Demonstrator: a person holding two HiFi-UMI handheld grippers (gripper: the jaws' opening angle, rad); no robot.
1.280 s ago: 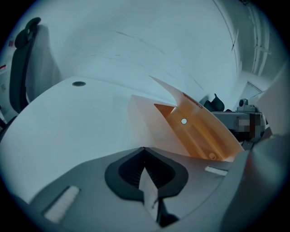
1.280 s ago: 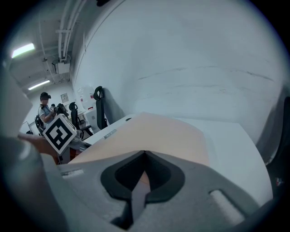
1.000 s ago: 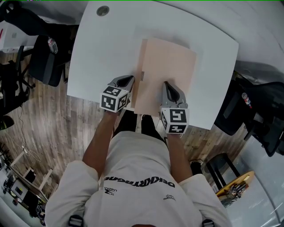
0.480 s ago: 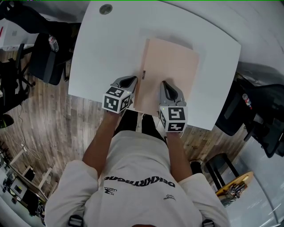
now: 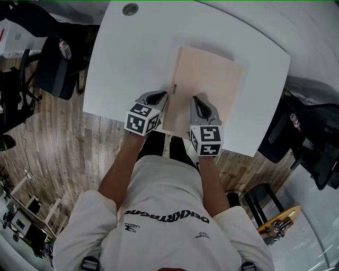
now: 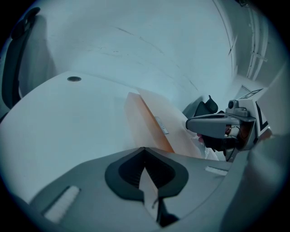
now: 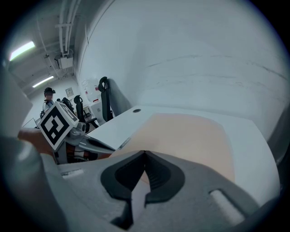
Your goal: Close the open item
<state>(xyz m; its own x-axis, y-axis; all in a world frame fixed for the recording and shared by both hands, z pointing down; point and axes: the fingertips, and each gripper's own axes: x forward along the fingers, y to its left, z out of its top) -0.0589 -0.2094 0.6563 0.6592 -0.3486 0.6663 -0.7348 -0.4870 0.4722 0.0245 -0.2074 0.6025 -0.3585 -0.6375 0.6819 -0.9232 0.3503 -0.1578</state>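
Note:
A peach-coloured folder [image 5: 206, 87] lies flat on the white table [image 5: 132, 53], its cover down and a small label [image 5: 174, 88] on its left edge. My left gripper [image 5: 160, 96] is shut with nothing in it, its tip just beside the folder's left edge near the front. In the left gripper view the folder [image 6: 156, 124] runs away to the right of the closed tips [image 6: 144, 148]. My right gripper [image 5: 196, 99] is shut too, resting over the folder's near part; its own view shows the folder [image 7: 190, 136] spreading out beyond the tips [image 7: 144, 152].
A round cable grommet [image 5: 130, 9] sits at the table's far left corner. Dark office chairs stand to the left [image 5: 53, 69] and right [image 5: 312, 137] of the table. The table's front edge runs just under both grippers, with wooden floor [image 5: 79, 159] below.
The head view has drifted a little. Both grippers stay shut at the folder's near end, and the folder lies as before.

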